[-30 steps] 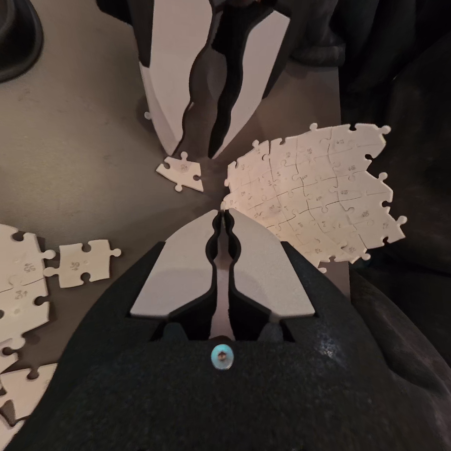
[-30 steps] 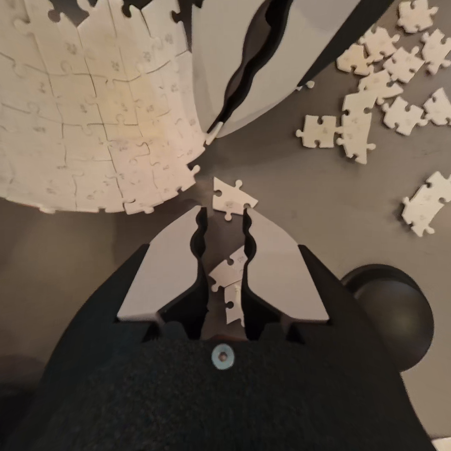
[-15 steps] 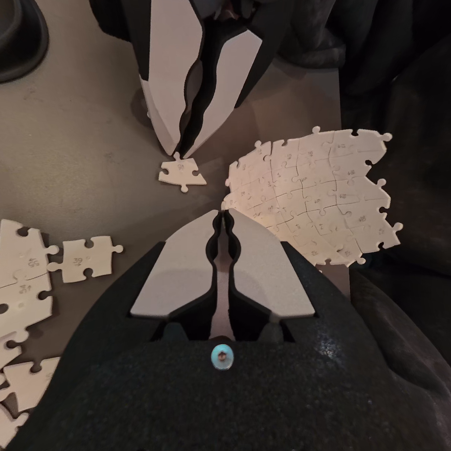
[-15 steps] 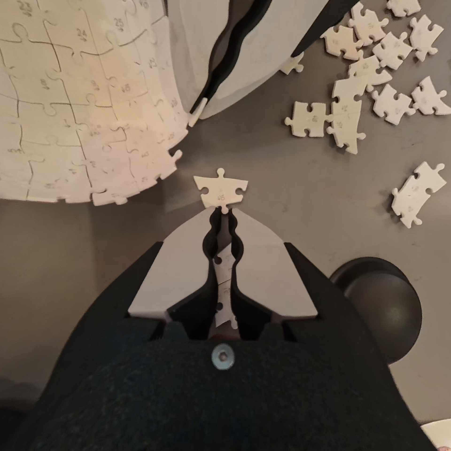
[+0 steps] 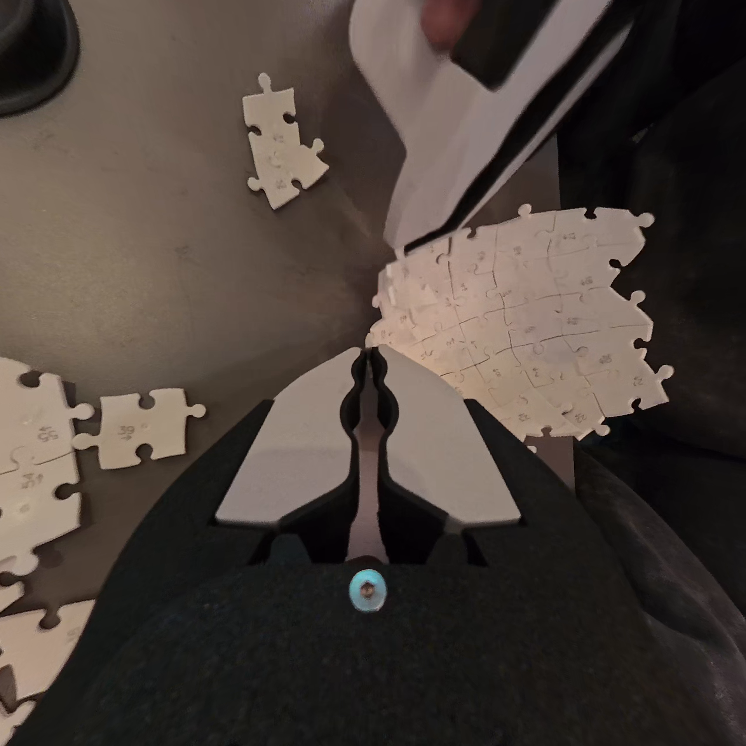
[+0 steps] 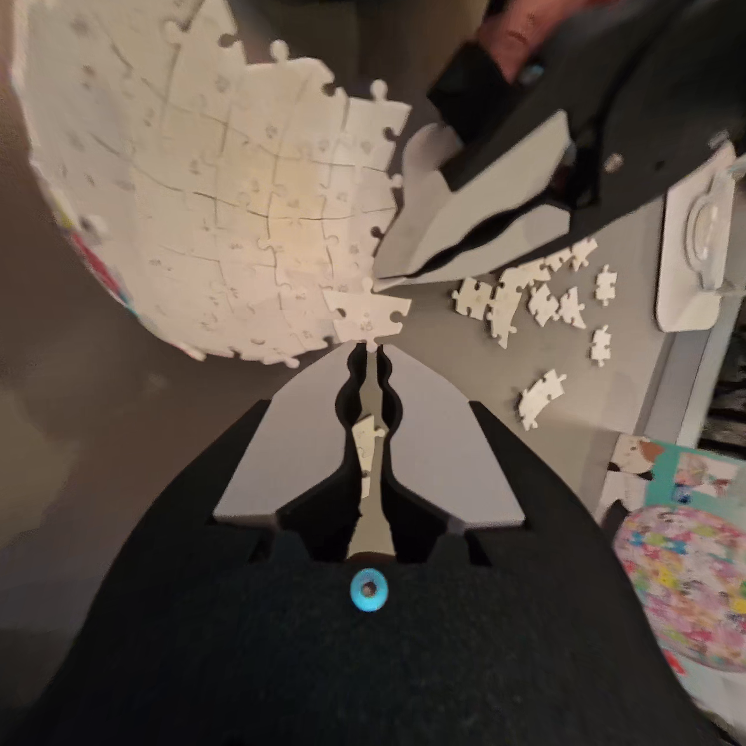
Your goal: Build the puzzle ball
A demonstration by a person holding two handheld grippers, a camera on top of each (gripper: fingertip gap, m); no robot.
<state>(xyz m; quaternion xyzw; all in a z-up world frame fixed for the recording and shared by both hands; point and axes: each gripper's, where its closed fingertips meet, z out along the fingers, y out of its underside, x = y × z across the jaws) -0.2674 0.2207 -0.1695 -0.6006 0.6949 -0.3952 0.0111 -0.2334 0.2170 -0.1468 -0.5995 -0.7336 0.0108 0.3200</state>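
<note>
The partly built puzzle ball, a curved cream shell of joined pieces [image 5: 524, 319], is held off the grey table. My left gripper [image 5: 369, 354] is shut on the shell's near edge. In the right wrist view the shell [image 6: 226, 193] fills the upper left, and the left gripper [image 6: 377, 282] grips its right edge. My right gripper [image 6: 371, 348] is shut on the tab of a single cream puzzle piece [image 6: 369, 313] and holds it against the shell's lower right edge. In the left wrist view the right gripper [image 5: 399, 247] comes in from the top right, blurred.
Joined pieces [image 5: 282, 141] lie on the grey table [image 5: 161, 262]. More lie at the left [image 5: 141, 428] [image 5: 36, 464]. Several loose pieces [image 6: 533, 302] lie right of the shell. A white tray-like object [image 6: 694, 250] and a colourful box [image 6: 686, 585] sit at the right. One gripper's finger ends stand about 5 centimetres off the other's.
My right gripper shut on the loose piece on the table, lifted it and carried it up to the shell's edge. My left gripper kept its hold on the shell.
</note>
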